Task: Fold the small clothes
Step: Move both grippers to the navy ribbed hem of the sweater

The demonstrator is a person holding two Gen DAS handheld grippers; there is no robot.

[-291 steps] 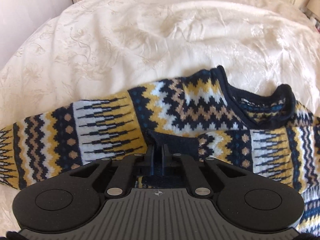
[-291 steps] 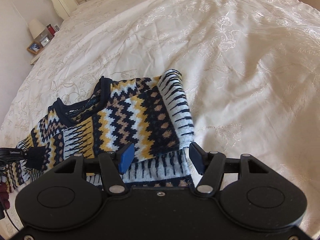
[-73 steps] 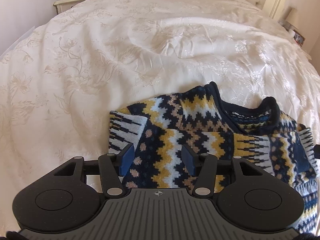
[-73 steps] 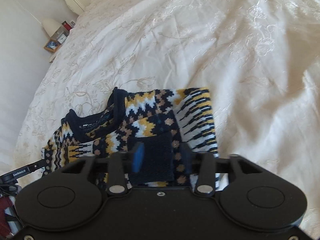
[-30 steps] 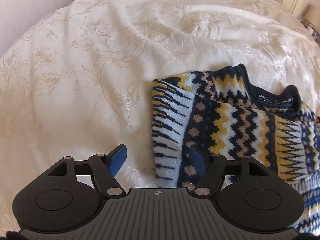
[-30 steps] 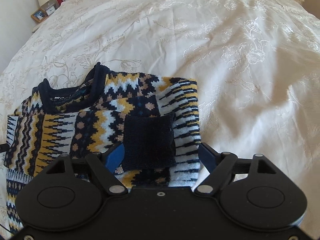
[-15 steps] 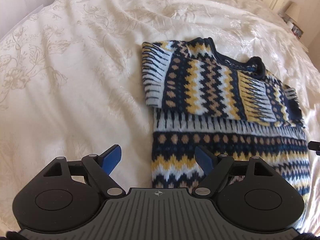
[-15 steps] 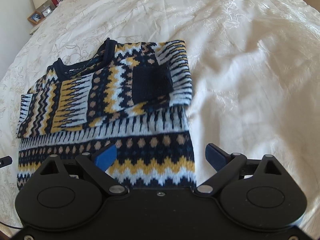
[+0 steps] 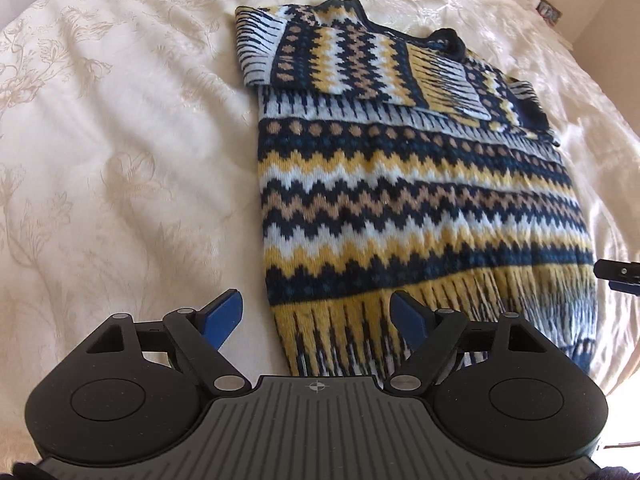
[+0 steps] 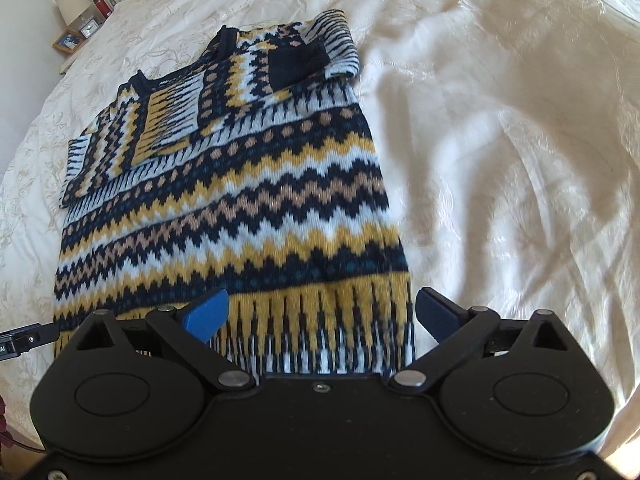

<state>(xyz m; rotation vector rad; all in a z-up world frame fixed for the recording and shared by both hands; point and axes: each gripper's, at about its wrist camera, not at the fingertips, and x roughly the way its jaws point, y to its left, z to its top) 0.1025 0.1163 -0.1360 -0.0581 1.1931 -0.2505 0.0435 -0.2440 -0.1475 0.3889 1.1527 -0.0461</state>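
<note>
The sweater point(image 9: 420, 200) lies flat on the bedspread point(image 9: 120, 160), both sleeves already crossed over its chest, neck end away from the cameras and hem end nearest them. The left gripper point(image 9: 316, 316) hangs with jaws spread wide at the sweater's near left corner, one finger out over bare bedspread and the other over the knit; the right gripper point(image 10: 322, 312) stands the same way, jaws wide and empty, at the near right corner. The likely next move is lifting the hem toward the neck, and the risk is in the bite: a finger that catches only the top layer of knit would peel front from back, and one that digs too low could drag the bedspread up with it (its folds to the sweater's right are loose already). Uneven lifting could also slide the folded sleeves off the chest. Beside the sweater on both flanks, and beyond its neck, the bedspread is bare, so there is room to swing.
</note>
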